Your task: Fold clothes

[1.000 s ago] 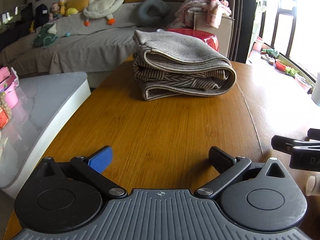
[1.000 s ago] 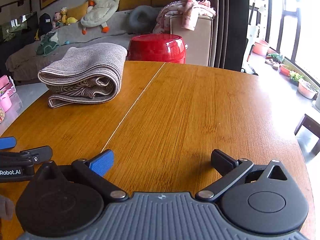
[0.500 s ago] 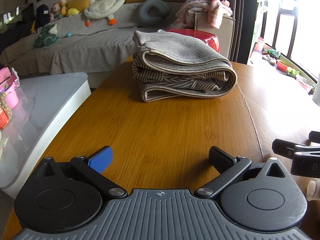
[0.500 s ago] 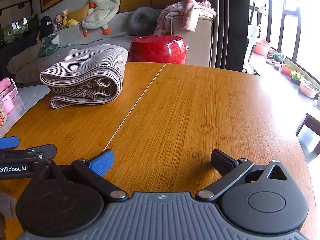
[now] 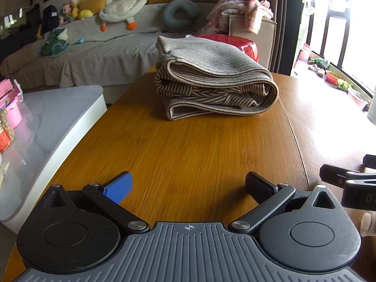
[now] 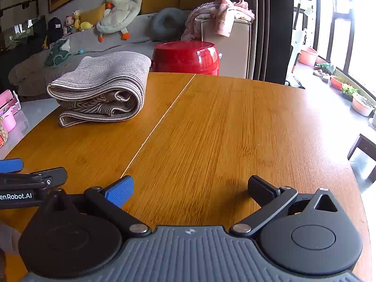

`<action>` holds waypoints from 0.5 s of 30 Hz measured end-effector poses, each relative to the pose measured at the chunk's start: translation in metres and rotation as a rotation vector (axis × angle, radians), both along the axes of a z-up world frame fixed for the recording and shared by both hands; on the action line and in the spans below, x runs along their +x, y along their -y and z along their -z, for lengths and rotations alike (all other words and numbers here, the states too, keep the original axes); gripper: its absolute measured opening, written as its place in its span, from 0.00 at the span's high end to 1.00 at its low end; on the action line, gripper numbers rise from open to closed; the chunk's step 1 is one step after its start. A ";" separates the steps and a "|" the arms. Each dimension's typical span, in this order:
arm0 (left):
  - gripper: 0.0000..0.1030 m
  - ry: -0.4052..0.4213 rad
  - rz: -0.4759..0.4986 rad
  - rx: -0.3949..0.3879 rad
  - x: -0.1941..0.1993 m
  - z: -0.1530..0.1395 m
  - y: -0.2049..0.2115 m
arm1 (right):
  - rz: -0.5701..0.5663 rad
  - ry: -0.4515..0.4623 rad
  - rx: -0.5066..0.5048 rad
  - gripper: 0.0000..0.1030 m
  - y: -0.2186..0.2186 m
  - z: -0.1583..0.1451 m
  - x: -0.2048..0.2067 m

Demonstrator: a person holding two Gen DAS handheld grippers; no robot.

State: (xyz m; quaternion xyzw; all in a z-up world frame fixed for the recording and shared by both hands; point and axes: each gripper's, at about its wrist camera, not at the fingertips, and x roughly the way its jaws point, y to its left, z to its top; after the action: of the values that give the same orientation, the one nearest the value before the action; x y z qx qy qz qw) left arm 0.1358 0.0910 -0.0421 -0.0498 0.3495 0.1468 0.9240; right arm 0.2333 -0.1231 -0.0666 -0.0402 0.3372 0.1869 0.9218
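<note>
Over the last second both the left tongs (image 5: 188,184) and right tongs (image 6: 190,188) have stayed released and empty, near the worktop (image 5: 199,152) edge, well short of the folded garment (image 5: 211,82) at the far side, so folding looks finished

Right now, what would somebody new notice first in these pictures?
Probably the folded striped garment sitting alone at the far end of the wooden table. Behind it a shiny red tub stands out, and a big plush duck lies on the sofa.
</note>
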 end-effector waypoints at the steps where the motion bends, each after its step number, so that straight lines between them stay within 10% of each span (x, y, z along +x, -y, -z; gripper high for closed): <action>1: 0.00 0.000 0.000 0.000 0.000 0.000 0.000 | 0.000 0.000 0.000 0.00 0.000 0.000 0.000; 15: 0.00 -0.002 0.005 -0.001 0.000 0.000 0.000 | 0.000 0.000 0.000 0.00 0.000 0.000 0.000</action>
State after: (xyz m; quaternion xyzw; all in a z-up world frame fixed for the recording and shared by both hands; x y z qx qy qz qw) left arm 0.1361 0.0912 -0.0420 -0.0493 0.3505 0.1443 0.9240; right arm 0.2331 -0.1230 -0.0667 -0.0401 0.3372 0.1867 0.9218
